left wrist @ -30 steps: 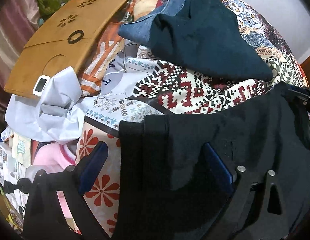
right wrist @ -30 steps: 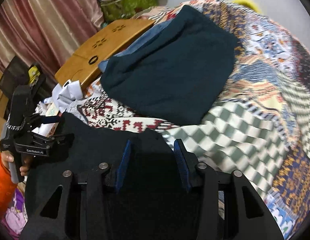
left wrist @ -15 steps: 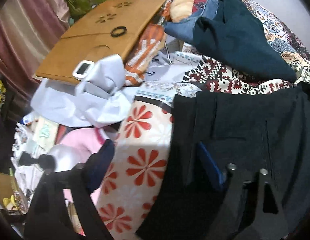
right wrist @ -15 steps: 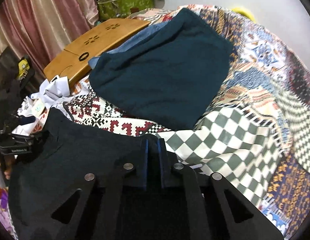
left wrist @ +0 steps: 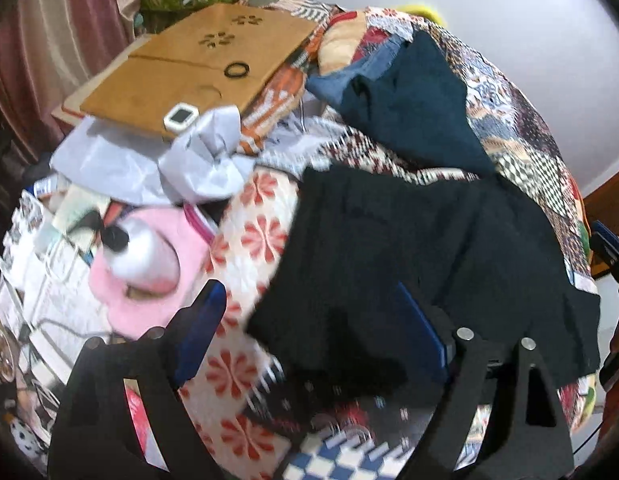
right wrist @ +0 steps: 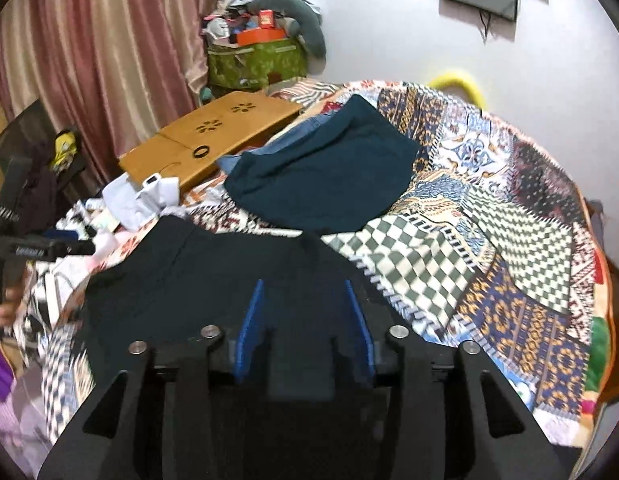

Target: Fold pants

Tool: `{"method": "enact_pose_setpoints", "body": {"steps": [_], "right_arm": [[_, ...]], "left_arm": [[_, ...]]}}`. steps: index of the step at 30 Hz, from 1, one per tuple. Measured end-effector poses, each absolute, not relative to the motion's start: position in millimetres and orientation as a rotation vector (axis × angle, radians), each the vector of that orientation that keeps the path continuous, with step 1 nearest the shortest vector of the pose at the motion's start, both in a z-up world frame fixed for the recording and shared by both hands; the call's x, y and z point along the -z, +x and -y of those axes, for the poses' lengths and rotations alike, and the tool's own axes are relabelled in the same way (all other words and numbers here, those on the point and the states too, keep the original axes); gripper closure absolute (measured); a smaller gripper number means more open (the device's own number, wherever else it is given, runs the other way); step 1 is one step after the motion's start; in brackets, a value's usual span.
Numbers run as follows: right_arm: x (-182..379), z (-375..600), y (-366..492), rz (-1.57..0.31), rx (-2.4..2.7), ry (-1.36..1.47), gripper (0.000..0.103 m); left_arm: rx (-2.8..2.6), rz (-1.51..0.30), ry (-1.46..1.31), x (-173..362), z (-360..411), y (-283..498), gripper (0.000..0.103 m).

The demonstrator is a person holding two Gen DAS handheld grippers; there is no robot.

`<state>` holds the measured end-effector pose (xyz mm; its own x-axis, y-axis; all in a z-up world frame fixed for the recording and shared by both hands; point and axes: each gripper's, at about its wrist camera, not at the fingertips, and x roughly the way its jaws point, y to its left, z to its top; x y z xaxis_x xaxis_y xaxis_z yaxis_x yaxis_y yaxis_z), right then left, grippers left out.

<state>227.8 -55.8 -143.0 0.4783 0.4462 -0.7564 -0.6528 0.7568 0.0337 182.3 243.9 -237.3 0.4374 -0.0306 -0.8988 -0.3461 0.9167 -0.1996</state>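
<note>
The patchwork-patterned bedspread (right wrist: 509, 240) is seen covering the whole bed, with checked, floral and geometric panels. The black fabric pants (left wrist: 421, 248) are laid on it at the near side, spread flat in a folded block, with one edge reaching toward the near left over the red-flower panel. A dark teal folded garment (right wrist: 325, 176) is laid farther back on the bedspread, apart from the pants, with a blue denim piece (left wrist: 341, 80) showing beside it at its far left. A wooden lap tray with flower cut-outs (left wrist: 189, 68) is placed at the far left, a black ring and a small white device lying on it. Crumpled white paper (left wrist: 205, 160) is noted just near of the tray, and a pink item (left wrist: 149, 264) nearer on the left.

The left gripper (left wrist: 309, 316) is recorded with its blue-padded fingers spread wide; the right-hand pad lies against the pants' near edge, the left-hand pad over the flower panel. The right gripper (right wrist: 305, 316) is likewise parted, its two pads held apart above the black cloth, nothing clamped between them.
</note>
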Motion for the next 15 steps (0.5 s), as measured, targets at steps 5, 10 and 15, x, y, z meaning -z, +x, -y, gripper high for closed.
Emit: {"method": "enact_pose_setpoints", "body": {"steps": [5,10,15], "right_arm": [[153,76,195,-0.842,-0.676,-0.272,0.059],[182,92,176,-0.911,-0.672,-0.271,0.059],[194,114,163,-0.942,-0.672,-0.194,0.054]], "left_arm": [[-0.185,-1.163,-0.476,257,-237,168,0.017],[-0.12,-1.221,-0.58,275,-230,163,0.017],[-0.07,-1.224,-0.733,285,-230,167,0.031]]}}
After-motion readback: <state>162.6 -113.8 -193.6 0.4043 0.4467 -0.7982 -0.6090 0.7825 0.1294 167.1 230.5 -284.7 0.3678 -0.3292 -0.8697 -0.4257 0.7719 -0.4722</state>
